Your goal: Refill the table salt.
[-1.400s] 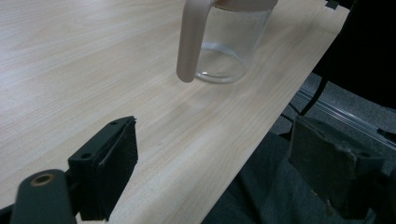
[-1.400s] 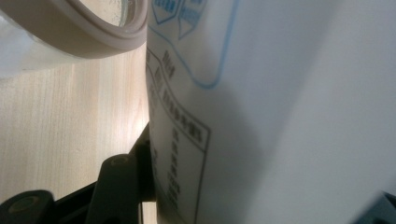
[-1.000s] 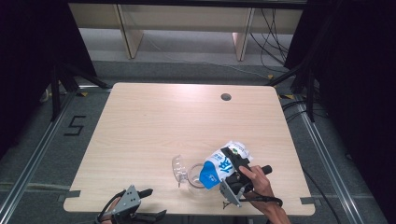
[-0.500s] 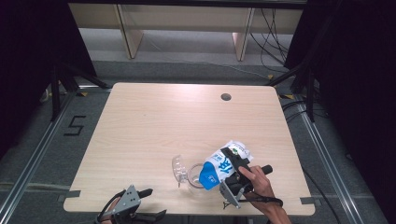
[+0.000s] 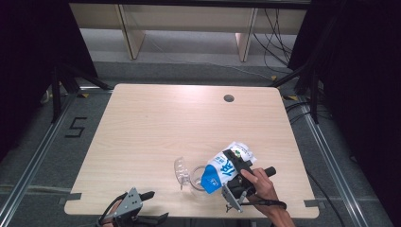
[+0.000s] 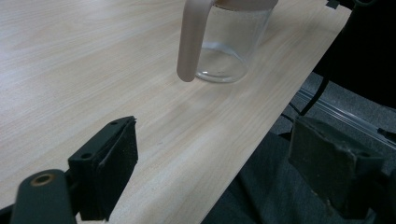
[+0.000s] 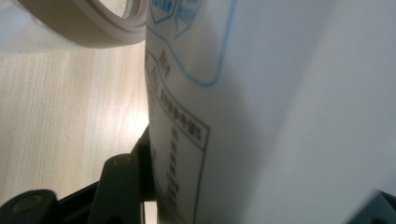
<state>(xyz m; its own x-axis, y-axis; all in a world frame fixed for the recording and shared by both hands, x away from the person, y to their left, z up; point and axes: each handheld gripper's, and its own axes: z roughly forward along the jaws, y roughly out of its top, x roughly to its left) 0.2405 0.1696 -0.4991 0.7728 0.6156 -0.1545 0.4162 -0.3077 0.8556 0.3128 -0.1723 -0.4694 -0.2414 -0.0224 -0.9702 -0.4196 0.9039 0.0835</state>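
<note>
Milk carton (image 5: 226,169), a white paperboard box with a blue lower panel and blue printed characters, is tipped over toward the left near the front right part of the table (image 5: 156,123), its blue end meeting the mouth of a clear glass jug (image 5: 191,176). Smooth, flat-sided and sharply edged, the carton shows in the right gripper view as a matte white wall (image 7: 280,116) with a blue-outlined label and a boxed block of small print, pressed close against the camera. The right gripper (image 5: 239,182), black and angular with a cable trailing toward the person's wrist, has its jaws clamped on the carton's sides, so the box lies squarely between them; the person's hand (image 5: 260,184) wraps the handle behind. The jug is a transparent cylinder with a thick glass base (image 6: 222,67), a pale beige rim (image 7: 88,28) and a rounded beige handle (image 6: 191,42) curving down its side. It stands upright on the light wood-grain tabletop. The left gripper (image 5: 146,208) rests at the front left edge of the table, well apart from carton and jug, its rubber-padded jaws standing wide apart with nothing between them.
</note>
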